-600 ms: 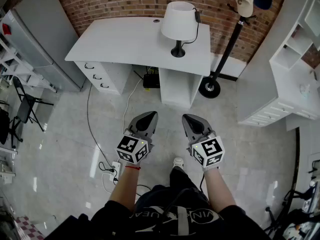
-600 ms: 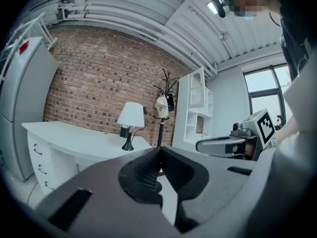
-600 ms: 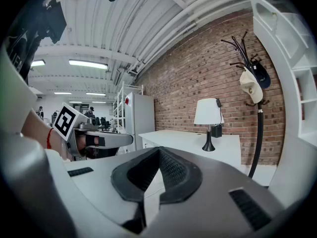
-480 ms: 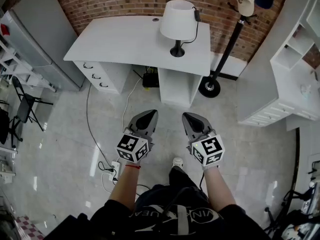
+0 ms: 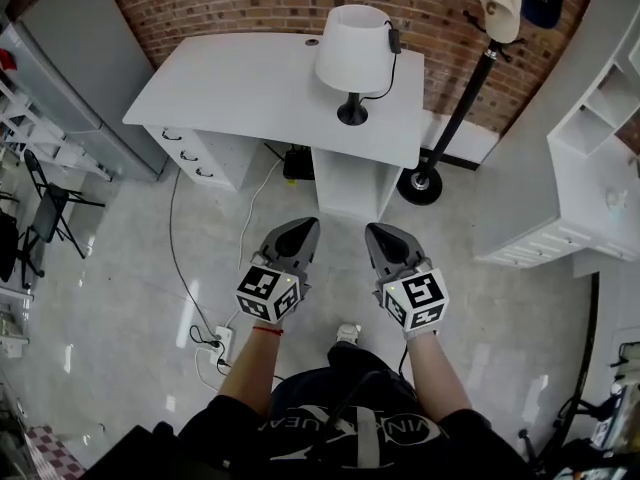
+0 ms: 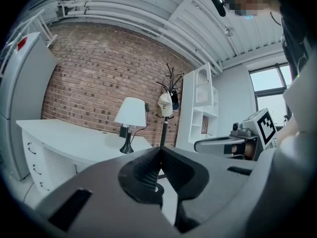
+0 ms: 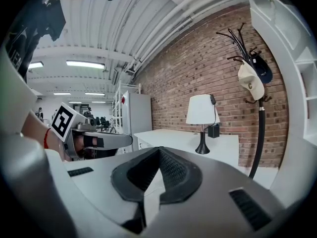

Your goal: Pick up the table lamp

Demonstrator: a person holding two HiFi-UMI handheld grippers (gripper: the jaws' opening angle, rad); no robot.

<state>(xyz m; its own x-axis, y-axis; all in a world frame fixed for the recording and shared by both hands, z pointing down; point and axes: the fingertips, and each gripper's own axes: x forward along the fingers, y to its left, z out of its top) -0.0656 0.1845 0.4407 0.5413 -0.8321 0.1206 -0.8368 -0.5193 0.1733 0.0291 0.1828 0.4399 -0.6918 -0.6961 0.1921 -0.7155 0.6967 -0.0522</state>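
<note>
The table lamp (image 5: 351,53) has a white shade and a black stem and foot; it stands near the right end of the white desk (image 5: 250,83) against the brick wall. It also shows in the left gripper view (image 6: 131,120) and the right gripper view (image 7: 202,118). My left gripper (image 5: 301,230) and right gripper (image 5: 378,234) are side by side over the floor, well short of the desk. Both are shut with nothing between the jaws.
A black coat stand (image 5: 455,103) with a cap stands right of the desk. White shelving (image 5: 590,158) fills the right side, a grey cabinet (image 5: 70,68) the left. Cables and a power strip (image 5: 215,343) lie on the floor at my left. A black box (image 5: 298,163) sits under the desk.
The desk and lamp have come slightly nearer in the head view as the person steps forward. Both grippers keep their pose and stay shut.
</note>
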